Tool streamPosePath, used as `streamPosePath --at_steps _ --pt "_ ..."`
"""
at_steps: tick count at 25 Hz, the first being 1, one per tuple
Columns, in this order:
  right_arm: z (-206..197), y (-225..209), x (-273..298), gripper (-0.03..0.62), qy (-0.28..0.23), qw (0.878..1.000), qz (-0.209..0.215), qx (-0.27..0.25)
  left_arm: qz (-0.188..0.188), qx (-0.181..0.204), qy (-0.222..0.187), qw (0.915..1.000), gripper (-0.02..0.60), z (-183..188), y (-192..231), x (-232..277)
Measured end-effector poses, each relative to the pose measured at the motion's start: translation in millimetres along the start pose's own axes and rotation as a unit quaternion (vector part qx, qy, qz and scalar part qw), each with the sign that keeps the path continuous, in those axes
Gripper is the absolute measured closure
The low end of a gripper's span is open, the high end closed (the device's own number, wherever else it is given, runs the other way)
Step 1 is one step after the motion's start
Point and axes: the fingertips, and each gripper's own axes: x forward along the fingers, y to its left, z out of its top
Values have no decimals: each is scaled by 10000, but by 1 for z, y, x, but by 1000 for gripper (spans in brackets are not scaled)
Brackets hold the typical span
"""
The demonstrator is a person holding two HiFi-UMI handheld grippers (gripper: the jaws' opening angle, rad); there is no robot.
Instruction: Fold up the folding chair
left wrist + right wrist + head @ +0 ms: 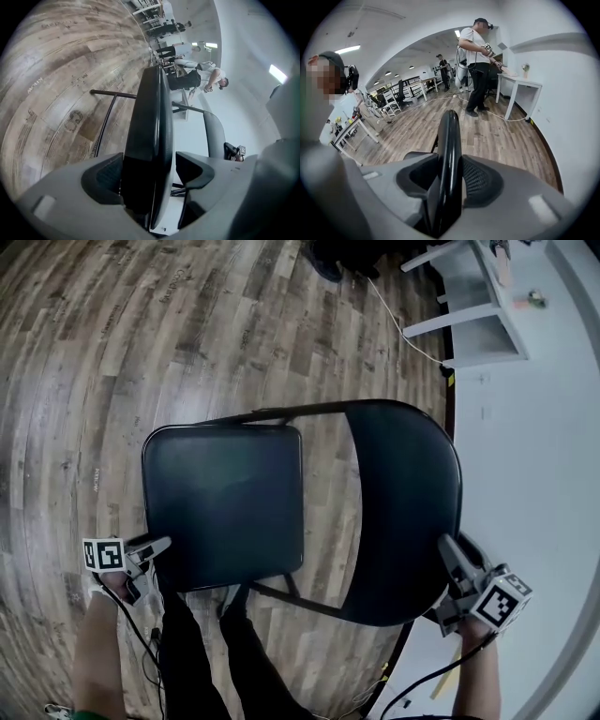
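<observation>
A black folding chair stands unfolded on the wood floor, with its seat (225, 502) at the left and its backrest (403, 512) at the right of the head view. My left gripper (159, 547) is at the seat's near left corner. In the left gripper view the seat edge (150, 117) runs between the jaws of the left gripper (150, 161): it lies against one pad, and a gap shows before the other. My right gripper (450, 551) is at the backrest's near right edge. In the right gripper view the right gripper (447, 161) has both pads against the backrest rim (449, 136).
A white wall (534, 474) runs close along the chair's right side. A white table (478, 306) stands at the far right, with a cable (398, 324) on the floor beside it. My legs (202, 652) are just behind the seat. A person (476, 65) stands farther off by the white table.
</observation>
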Motion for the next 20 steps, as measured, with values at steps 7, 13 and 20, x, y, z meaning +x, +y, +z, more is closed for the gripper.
streamPosePath --at_steps 7,13,20 --pt "1 -4 -2 445 -159 9996 173 165 65 -239 -429 9988 244 5 3 0" --pt "8 -1 0 446 -126 9997 178 128 189 -349 -475 9981 242 3 -3 -6" --pt "21 -8 -18 448 -99 9997 204 86 54 -324 -654 9973 246 -1 -42 -3"
